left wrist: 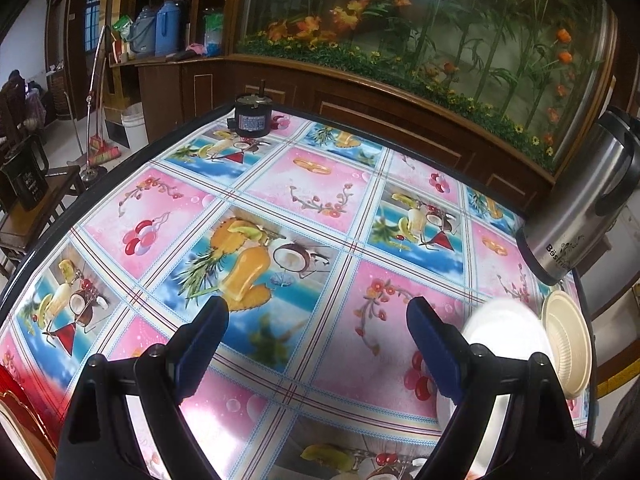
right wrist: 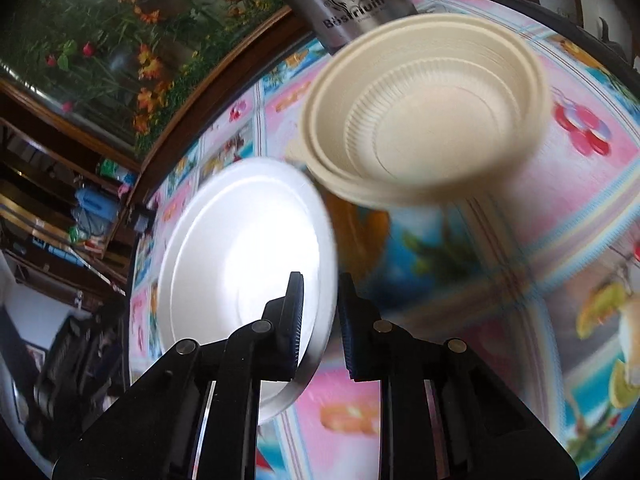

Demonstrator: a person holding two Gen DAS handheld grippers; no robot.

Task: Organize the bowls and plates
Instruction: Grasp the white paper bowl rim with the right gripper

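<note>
Right gripper [right wrist: 320, 300] pinching the rim of a round white foam plate [right wrist: 240, 248] over a fruit-patterned tablecloth [left wrist: 320, 208].

The brushed-steel flask [right wrist: 340, 4] at the table's edge reads "Bösirium", or close to it; the small black motor [left wrist: 251, 115] bears a blue label too small to read. The plate's rim sits between the right jaws, which are drawn close upon it, the plate tilted off the cloth. Just beyond it sits a nested stack of cream ribbed plastic bowls [right wrist: 424, 116]. The left gripper [left wrist: 316, 320] stands spread wide over bare cloth, holding nothing.
</note>
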